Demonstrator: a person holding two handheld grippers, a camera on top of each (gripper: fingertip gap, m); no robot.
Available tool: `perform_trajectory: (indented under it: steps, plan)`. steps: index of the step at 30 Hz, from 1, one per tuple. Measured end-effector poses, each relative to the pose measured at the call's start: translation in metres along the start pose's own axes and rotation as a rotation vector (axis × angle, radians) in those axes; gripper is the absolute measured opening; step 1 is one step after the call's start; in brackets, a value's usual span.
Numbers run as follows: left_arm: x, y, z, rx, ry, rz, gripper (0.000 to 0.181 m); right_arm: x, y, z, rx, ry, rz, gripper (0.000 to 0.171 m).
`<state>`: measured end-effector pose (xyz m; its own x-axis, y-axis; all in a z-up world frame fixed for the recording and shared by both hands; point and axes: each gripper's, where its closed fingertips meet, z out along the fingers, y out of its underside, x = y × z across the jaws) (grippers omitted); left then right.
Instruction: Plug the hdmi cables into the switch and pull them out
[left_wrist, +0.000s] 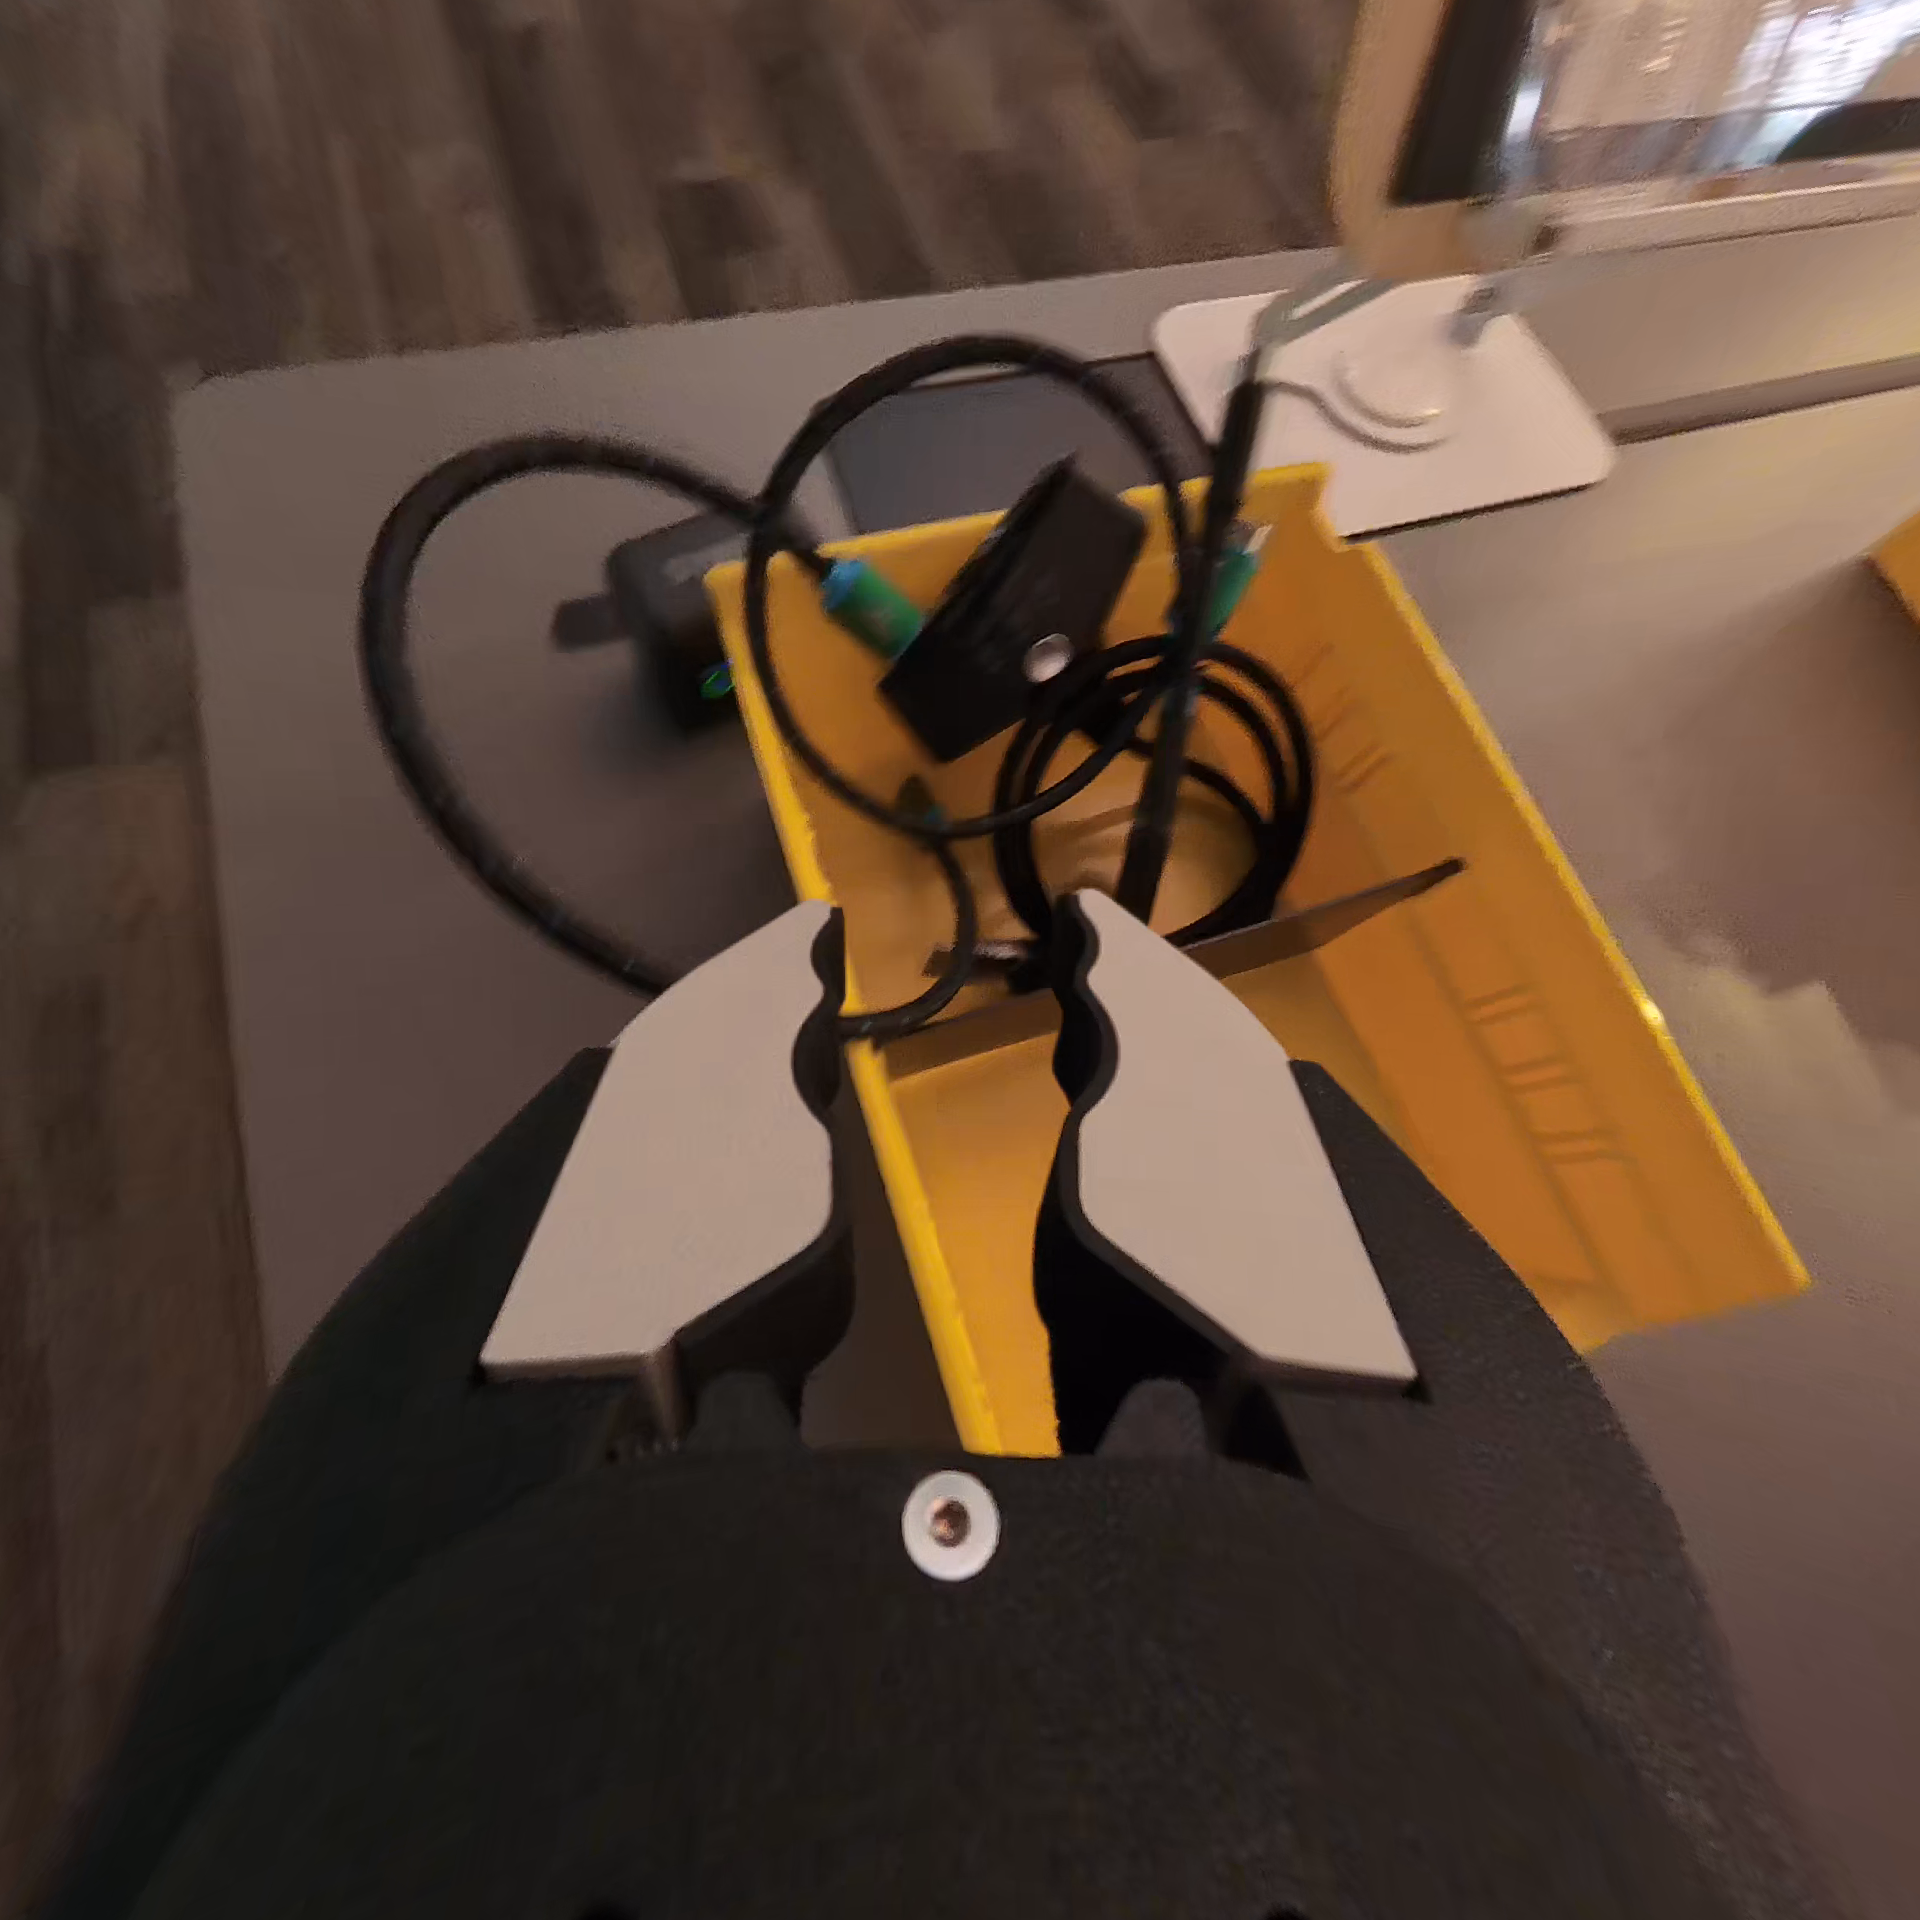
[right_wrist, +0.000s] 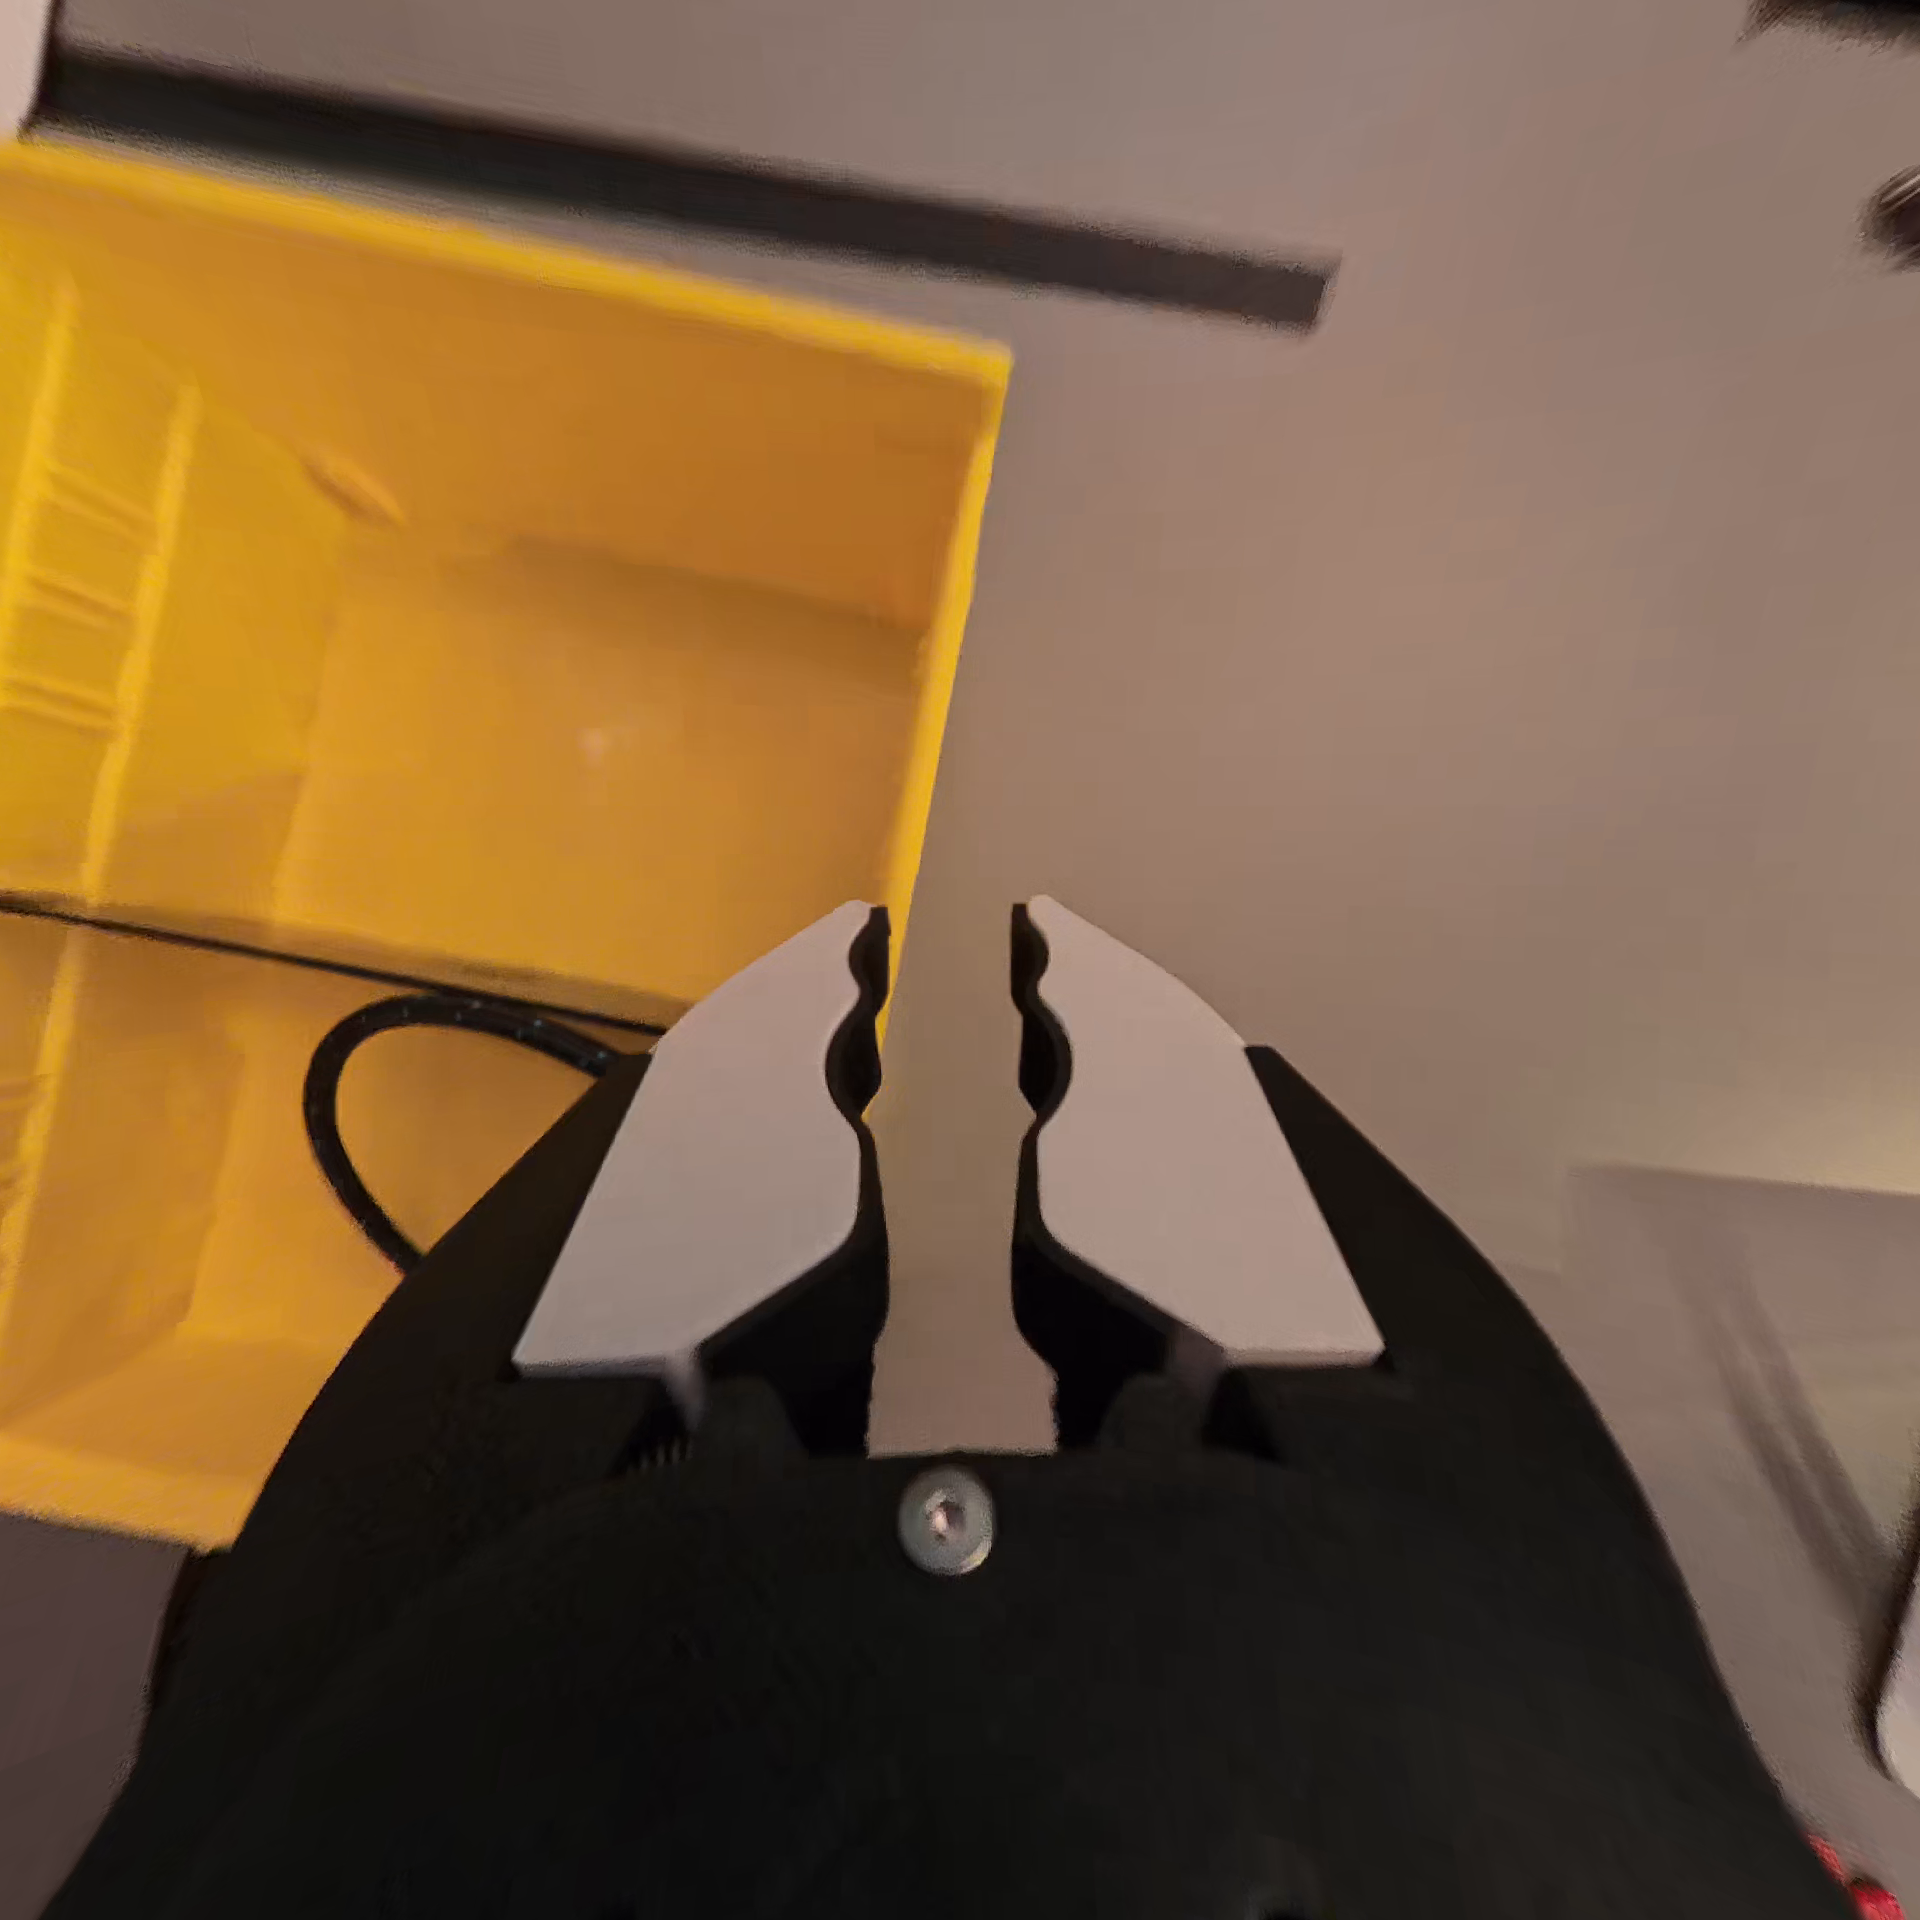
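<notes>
A black HDMI switch (left_wrist: 1013, 613) lies tilted in the far compartment of a yellow bin (left_wrist: 1475, 997). A green-and-blue plug (left_wrist: 868, 613) sits at its left side, and another green plug (left_wrist: 1231, 577) lies to its right. Black cables (left_wrist: 1143, 790) loop in the bin, and one loop (left_wrist: 416, 644) runs out over the table to the left. My left gripper (left_wrist: 951, 920) is open and empty above the bin's near left wall. My right gripper (right_wrist: 951, 914) is open and empty beside the right wall of the yellow bin (right_wrist: 966, 582). A black cable loop (right_wrist: 343, 1122) lies in its near compartment.
A black power adapter (left_wrist: 665, 623) lies on the grey table (left_wrist: 343, 935) left of the bin. A white monitor stand base (left_wrist: 1392, 405) stands behind the bin. A dark divider (left_wrist: 1330, 920) crosses the bin. A dark slot (right_wrist: 727, 197) runs across the table beyond the bin. The tips of one gripper are about 80 cm away from the tips of the other. The green-and-blue plug (left_wrist: 868, 613) sits 12 cm or so from the ends of my left fingers. The black HDMI switch (left_wrist: 1013, 613) lies around 15 cm away from my left fingertips.
</notes>
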<state>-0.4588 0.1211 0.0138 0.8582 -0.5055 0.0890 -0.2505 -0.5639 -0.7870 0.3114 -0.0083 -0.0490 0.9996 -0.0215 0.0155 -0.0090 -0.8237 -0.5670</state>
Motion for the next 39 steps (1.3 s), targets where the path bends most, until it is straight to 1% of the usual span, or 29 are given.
perform_trajectory:
  steps: [3, 5, 7, 9, 11, 12, 15, 18, 20, 22, 24, 26, 27, 28, 30, 32, 33, 35, 37, 39]
  plan:
    - [0.001, -0.022, 0.009, 0.018, -0.013, 0.098, 0.037, 0.003, -0.030, -0.034, 0.190, 0.097, -0.042, 0.024]
    - [-0.001, -0.031, 0.022, -0.015, -0.010, 0.153, 0.035, -0.003, -0.052, -0.061, 0.346, 0.139, -0.084, 0.023]
    - [-0.002, -0.031, 0.039, -0.094, 0.011, 0.197, 0.035, -0.018, -0.073, -0.088, 0.519, 0.141, -0.145, 0.024]
    - [-0.006, -0.033, 0.054, -0.148, -0.015, 0.280, 0.038, -0.039, -0.088, -0.111, 0.678, 0.110, -0.217, 0.026]
    - [-0.014, -0.040, 0.063, -0.165, -0.075, 0.369, 0.038, -0.061, -0.094, -0.123, 0.787, 0.070, -0.301, 0.030]
    - [-0.014, -0.045, 0.066, -0.160, -0.079, 0.400, 0.038, -0.068, -0.096, -0.127, 0.823, 0.072, -0.343, 0.030]
    - [-0.014, -0.059, 0.076, -0.156, -0.077, 0.458, 0.038, -0.080, -0.101, -0.127, 0.841, 0.091, -0.398, 0.030]
    - [-0.007, -0.071, 0.082, -0.167, -0.050, 0.504, 0.038, -0.091, -0.106, -0.125, 0.855, 0.053, -0.411, 0.030]
    - [-0.003, -0.083, 0.077, -0.141, -0.078, 0.492, 0.033, -0.097, -0.108, -0.123, 0.856, 0.025, -0.409, 0.030]
    - [0.006, -0.103, 0.062, -0.044, -0.109, 0.469, 0.033, -0.097, -0.108, -0.120, 0.848, 0.039, -0.414, 0.030]
    - [0.026, -0.120, 0.038, 0.085, -0.128, 0.437, 0.028, -0.095, -0.107, -0.115, 0.824, 0.057, -0.421, 0.030]
    - [0.065, -0.114, 0.018, 0.129, -0.051, 0.432, 0.023, -0.094, -0.107, -0.111, 0.803, 0.061, -0.422, 0.030]
    - [0.084, -0.103, 0.014, 0.105, -0.017, 0.461, 0.021, -0.095, -0.106, -0.109, 0.794, 0.059, -0.425, 0.030]
    - [0.100, -0.086, 0.015, 0.046, 0.010, 0.515, 0.021, -0.097, -0.106, -0.106, 0.785, 0.057, -0.430, 0.030]
    - [0.116, -0.048, 0.028, -0.164, 0.010, 0.651, 0.021, -0.102, -0.107, -0.100, 0.769, 0.055, -0.446, 0.030]
    - [0.109, -0.018, 0.047, -0.391, -0.032, 0.727, 0.025, -0.109, -0.108, -0.095, 0.755, 0.042, -0.469, 0.030]
    - [0.107, -0.005, 0.058, -0.492, -0.018, 0.728, 0.025, -0.113, -0.108, -0.092, 0.747, 0.034, -0.481, 0.030]
    - [0.097, 0.013, 0.075, -0.662, -0.008, 0.690, 0.032, -0.122, -0.107, -0.088, 0.732, 0.018, -0.510, 0.030]
    - [0.077, 0.022, 0.088, -0.798, -0.076, 0.669, 0.041, -0.125, -0.107, -0.088, 0.730, 0.028, -0.533, 0.030]
    - [0.062, 0.026, 0.098, -0.859, -0.120, 0.683, 0.047, -0.127, -0.106, -0.090, 0.729, 0.031, -0.547, 0.030]
